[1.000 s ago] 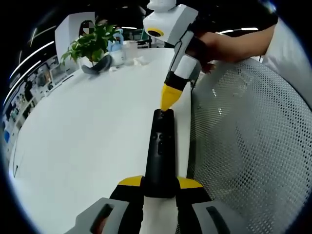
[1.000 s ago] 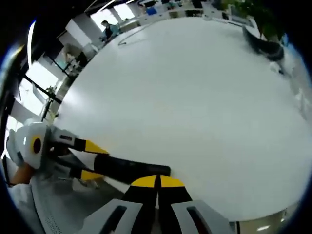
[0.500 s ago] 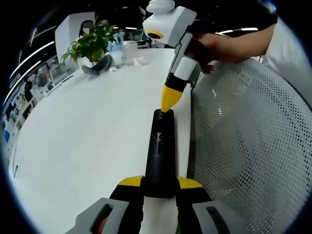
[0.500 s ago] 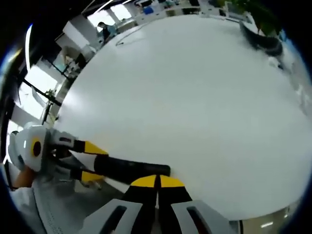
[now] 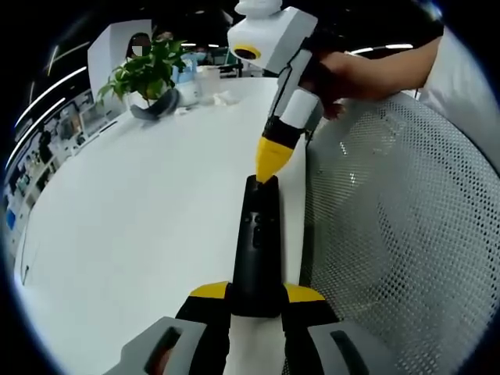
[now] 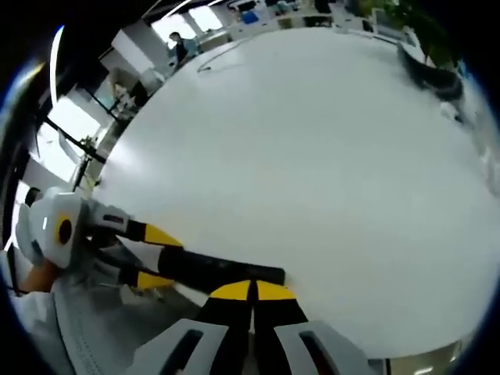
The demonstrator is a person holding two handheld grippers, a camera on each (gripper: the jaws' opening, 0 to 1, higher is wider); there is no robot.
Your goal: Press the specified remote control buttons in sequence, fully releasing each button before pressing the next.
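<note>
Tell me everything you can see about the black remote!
The remote is long, slim and black, smooth like plastic, with small dark buttons along its top. It lies near the white table's edge. The left gripper clamps its near end between yellow-tipped jaws. The right gripper, shut to one point, meets its far end.

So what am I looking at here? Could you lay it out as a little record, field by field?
Setting: large white table in an office
Held object: black remote control, lying lengthwise along the table's edge
Left gripper: jaws clamped on the remote's near end
Right gripper: jaws shut, yellow tip at the remote's far end
Contact of tip with button: cannot tell
Person: hand holding the right gripper
Beside table: white mesh chair back
Far end of table: potted plant
</note>
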